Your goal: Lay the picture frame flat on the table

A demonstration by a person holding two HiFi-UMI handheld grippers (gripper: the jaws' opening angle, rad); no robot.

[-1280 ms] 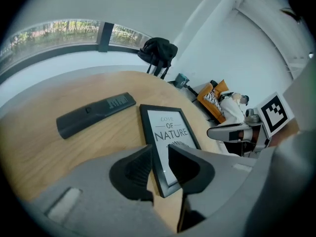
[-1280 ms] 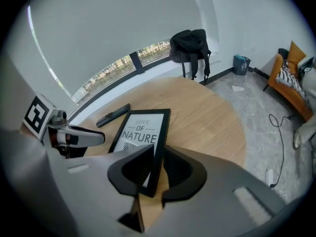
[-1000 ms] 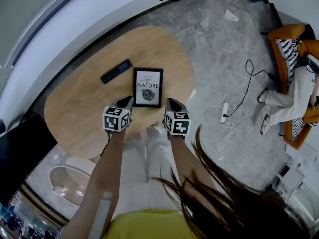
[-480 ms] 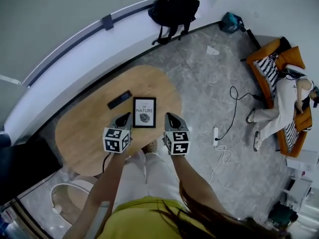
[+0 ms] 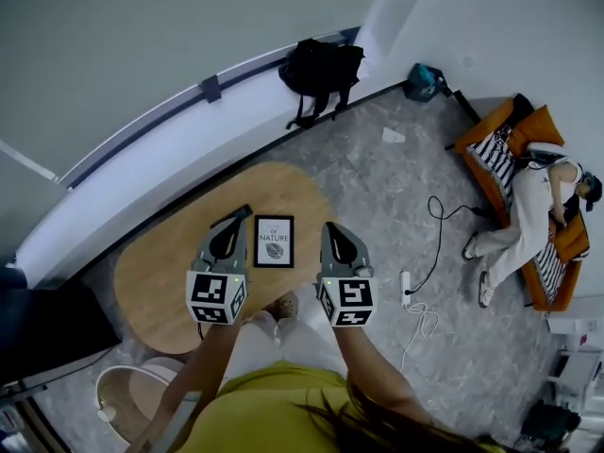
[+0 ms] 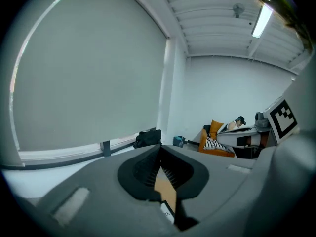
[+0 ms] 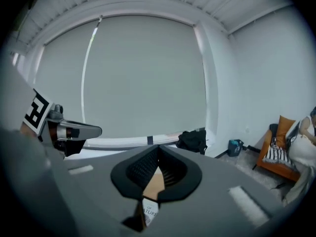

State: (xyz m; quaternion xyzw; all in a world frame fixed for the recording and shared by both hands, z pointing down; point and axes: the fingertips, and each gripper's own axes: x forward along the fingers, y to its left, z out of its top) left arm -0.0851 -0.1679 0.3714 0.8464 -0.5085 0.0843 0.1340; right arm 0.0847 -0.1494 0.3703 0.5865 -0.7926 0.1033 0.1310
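Lying flat, face up, the black-rimmed picture frame with a white leaf print sits near the middle of the oval light-wood table. The left gripper and right gripper hang either side of it, both pressed together on nothing.

You have a black backpack up on the ledge by the wall. To your right, a person lies on an orange sofa. A white power strip and a black cable lie on the grey floor.
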